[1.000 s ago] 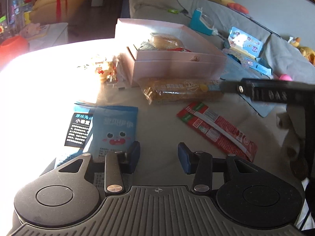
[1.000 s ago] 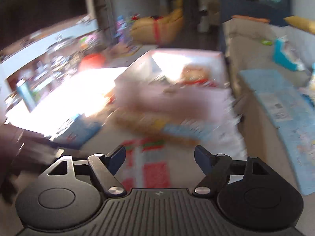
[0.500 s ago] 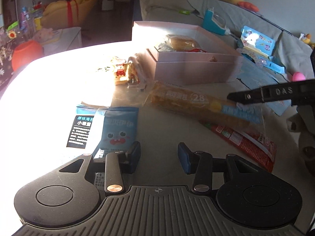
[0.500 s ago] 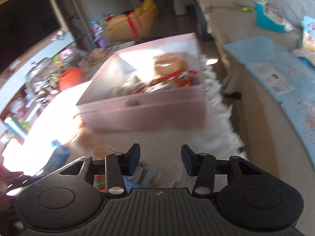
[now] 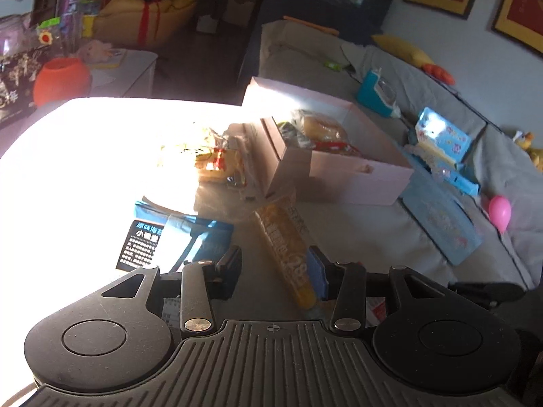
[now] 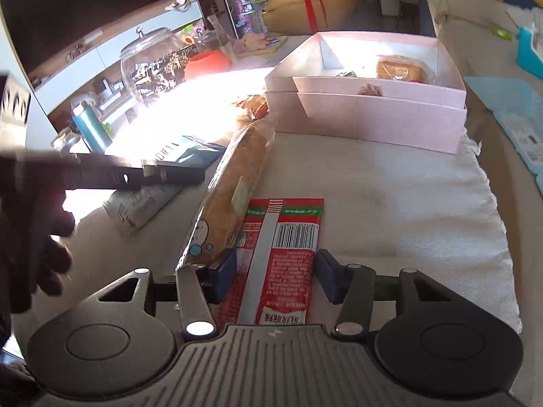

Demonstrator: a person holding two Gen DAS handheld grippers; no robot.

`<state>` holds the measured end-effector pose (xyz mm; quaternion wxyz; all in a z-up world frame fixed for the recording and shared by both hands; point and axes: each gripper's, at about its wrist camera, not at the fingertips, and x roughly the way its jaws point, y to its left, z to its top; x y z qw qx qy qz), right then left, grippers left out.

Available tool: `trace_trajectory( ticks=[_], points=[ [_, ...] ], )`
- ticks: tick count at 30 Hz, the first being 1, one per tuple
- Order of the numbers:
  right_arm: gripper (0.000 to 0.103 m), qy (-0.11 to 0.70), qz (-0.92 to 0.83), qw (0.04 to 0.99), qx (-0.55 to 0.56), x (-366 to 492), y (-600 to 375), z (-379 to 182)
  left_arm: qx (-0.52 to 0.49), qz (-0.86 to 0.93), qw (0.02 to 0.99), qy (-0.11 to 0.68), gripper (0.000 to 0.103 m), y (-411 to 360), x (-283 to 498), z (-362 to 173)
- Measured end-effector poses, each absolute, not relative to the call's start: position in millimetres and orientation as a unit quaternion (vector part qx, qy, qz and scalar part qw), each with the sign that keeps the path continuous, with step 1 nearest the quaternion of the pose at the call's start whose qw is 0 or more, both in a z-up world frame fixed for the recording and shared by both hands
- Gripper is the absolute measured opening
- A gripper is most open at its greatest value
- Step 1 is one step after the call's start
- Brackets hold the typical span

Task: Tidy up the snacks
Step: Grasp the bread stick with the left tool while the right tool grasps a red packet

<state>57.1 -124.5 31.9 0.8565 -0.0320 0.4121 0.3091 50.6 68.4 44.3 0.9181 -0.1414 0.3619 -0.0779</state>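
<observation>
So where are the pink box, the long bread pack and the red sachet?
pink box [image 6: 380,118]: right wrist view, on its front wall.
long bread pack [image 6: 237,183]: right wrist view, on its middle.
red sachet [image 6: 292,237]: right wrist view, on the barcode panel.

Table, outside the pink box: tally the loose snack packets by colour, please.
Blue packets: 2
Red packet: 1
Golden bread packet: 1
Clear packet, yellow and red inside: 1
Total: 5, as far as the glare lets me see.
</observation>
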Motion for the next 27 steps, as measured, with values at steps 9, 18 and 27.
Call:
trace_trajectory(
  ticks=[9,18,27],
  points=[
    [0.084,0.357,0.276,0.882,-0.133,24.2,-100.5,19.1,-0.051,-0.106,0.905,0.409,0.049,24.1,76.1,19.1],
    [0.088,0.376,0.215,0.898,-0.079,47.9,-151.2,18.9,0.005,-0.13,0.896,0.424,0.046,13.5,43.9,21.2],
    [0.088,0.362,0.215,0.903,-0.084,67.0,-140.7,15.2,0.005,-0.126,0.896,0.426,0.046,12.2,42.0,19.0]
  ],
)
